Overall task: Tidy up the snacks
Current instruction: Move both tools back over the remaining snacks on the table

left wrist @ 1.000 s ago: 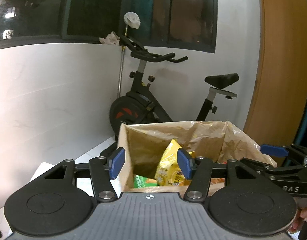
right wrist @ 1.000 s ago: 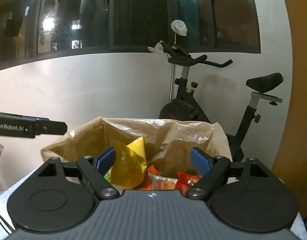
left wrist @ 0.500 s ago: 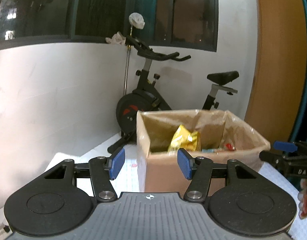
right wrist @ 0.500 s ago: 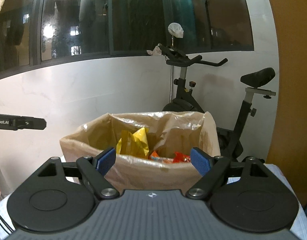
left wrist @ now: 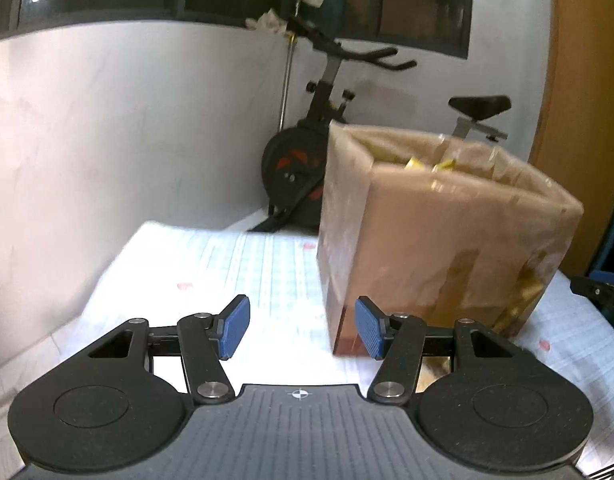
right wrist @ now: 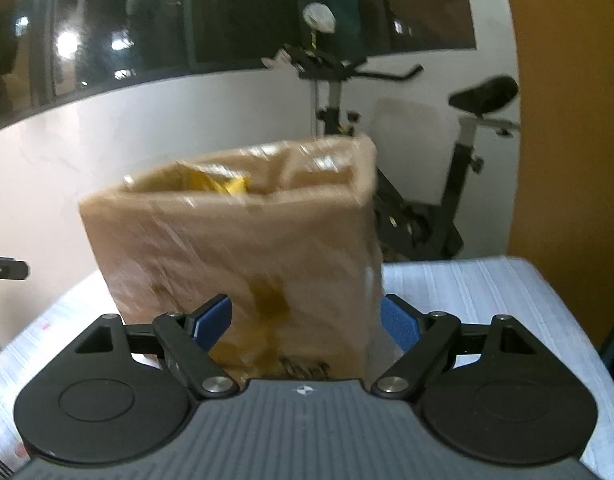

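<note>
- Left claw (left wrist: 301, 332) stands part-way open, blue pads apart and grasping nothing; the bare tablecloth shows between them.
- Right claw (right wrist: 307, 322) is spread wide and released; its pads sit either side of the box's lower front face in the picture, but whether they touch it cannot be told.
- Dark print shows low on the box's near face in the right wrist view, at about 6 o'clock on that face; it is blurred and half hidden by the claw body, so it cannot be read.
- No other brand or label is sharp enough to read; both views are smeared.
- Box (left wrist: 447, 240), brown cardboard lined with a clear plastic bag folded over its rim, stands upright on the table with its long axis vertical and its mouth facing 12 o'clock.
- In the left wrist view it sits at 1 to 2 o'clock of the claw, one vertical corner turned towards the camera.
- In the right wrist view the box (right wrist: 243, 248) is straight ahead at 12 o'clock, close in.
- Yellow snack packets (right wrist: 227, 184) poke up just inside the rim; the same yellow tips (left wrist: 427, 163) show from the left.
- Tablecloth (left wrist: 235, 264) is white with fine lines and small red marks.
- Exercise bike (left wrist: 307, 152) stands behind the box against the white wall, at 12 o'clock.
- Tip of the other claw shows at 3 o'clock in the left view and at 9 o'clock in the right view.
</note>
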Demonstrator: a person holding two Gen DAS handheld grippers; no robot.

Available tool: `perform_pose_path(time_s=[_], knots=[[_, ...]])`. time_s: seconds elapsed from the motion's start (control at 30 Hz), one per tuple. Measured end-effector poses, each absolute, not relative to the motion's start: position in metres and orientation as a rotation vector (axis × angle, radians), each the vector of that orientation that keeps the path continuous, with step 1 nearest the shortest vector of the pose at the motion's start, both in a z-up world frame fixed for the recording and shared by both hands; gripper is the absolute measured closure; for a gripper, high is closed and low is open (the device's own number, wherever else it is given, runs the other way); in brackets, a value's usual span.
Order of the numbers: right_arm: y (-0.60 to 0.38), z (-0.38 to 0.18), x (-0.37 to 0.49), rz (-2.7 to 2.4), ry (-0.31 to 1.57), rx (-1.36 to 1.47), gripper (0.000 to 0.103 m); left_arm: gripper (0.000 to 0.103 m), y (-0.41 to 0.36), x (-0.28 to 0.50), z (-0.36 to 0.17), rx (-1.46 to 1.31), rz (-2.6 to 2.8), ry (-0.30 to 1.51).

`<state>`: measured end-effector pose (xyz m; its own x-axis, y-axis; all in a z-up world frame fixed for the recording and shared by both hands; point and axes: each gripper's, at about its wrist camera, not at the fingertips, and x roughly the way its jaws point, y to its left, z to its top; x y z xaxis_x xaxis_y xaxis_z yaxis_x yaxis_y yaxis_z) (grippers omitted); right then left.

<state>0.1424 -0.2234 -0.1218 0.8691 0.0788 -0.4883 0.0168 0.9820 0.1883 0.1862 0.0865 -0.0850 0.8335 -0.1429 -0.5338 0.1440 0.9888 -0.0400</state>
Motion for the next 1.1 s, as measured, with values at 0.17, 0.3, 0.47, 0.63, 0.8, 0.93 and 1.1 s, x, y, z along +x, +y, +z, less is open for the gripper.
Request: perform_pose_path(time_s=[0.17,0.3,0.47,0.63,0.8,0.93,1.1], knots=[[-0.223,-0.15,0.14,0.031,0.58,0.167,0.019,0.043,0.093,0.187,-0.112,-0.025,-0.133,0.619],[-0.213,-0.169,0.14,0.071,0.615,0.114,0.02,0.043,0.093,0.191,-0.129,-0.029,-0.122,0.659],[-0.202,-0.194,0.141,0.109,0.657,0.062,0.02,0.043,0.092,0.188,-0.145,-0.039,-0.123,0.693],[-0.195,-0.211,0.151,0.141,0.703,0.015,0.021,0.043,0.091,0.183,-0.161,-0.025,-0.129,0.728],[-0.199,-0.226,0.159,0.11,0.72,0.059,0.021,0.043,0.094,0.18,-0.174,-0.036,-0.125,0.754],[-0.203,-0.235,0.162,0.088,0.749,0.083,0.028,0.043,0.095,0.181,-0.18,-0.036,-0.131,0.765],[-0.197,-0.243,0.158,0.105,0.745,0.03,0.038,0.043,0.095,0.181,-0.186,-0.054,-0.129,0.768]])
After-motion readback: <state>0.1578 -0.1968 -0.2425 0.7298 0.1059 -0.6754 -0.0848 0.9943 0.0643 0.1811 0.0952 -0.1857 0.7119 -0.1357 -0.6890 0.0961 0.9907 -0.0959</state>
